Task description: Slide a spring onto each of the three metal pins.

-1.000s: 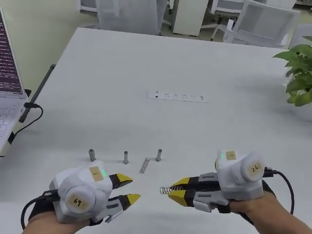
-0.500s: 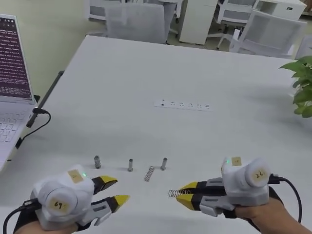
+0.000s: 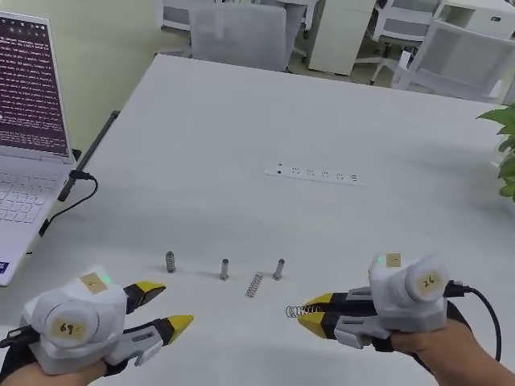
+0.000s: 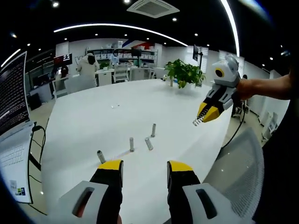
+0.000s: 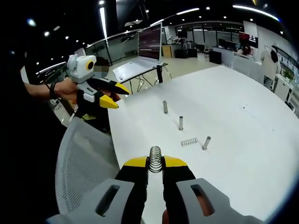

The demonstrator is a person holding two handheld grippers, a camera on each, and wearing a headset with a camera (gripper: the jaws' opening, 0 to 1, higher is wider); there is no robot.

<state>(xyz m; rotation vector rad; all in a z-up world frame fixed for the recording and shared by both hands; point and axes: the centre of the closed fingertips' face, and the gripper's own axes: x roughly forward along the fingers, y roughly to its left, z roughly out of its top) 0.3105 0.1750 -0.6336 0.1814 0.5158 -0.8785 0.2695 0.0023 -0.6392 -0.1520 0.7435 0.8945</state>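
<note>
Three short metal pins stand upright in a row on the white table: the left pin (image 3: 170, 261), which has a spring on it, the middle pin (image 3: 224, 269) and the right pin (image 3: 278, 268). A loose spring (image 3: 254, 284) lies between the middle and right pins. My right gripper (image 3: 308, 312) hovers low at the near right, shut on a second spring (image 3: 294, 310) that pokes out leftward from its tips (image 5: 155, 160). At the near left, my left gripper (image 3: 167, 305) is open and holds nothing (image 4: 145, 166). The pins are ahead of both grippers.
An open laptop (image 3: 24, 137) sits at the table's left edge with a black cable (image 3: 71, 186) beside it. A white power strip (image 3: 311, 174) lies mid-table. Chairs stand beyond the far edge, and a plant (image 3: 505, 153) is at the right.
My left gripper has drawn back to the left and toward me. The right gripper has kept its hold on the spring and hardly moved. The head camera tilted, shifting the whole scene.
</note>
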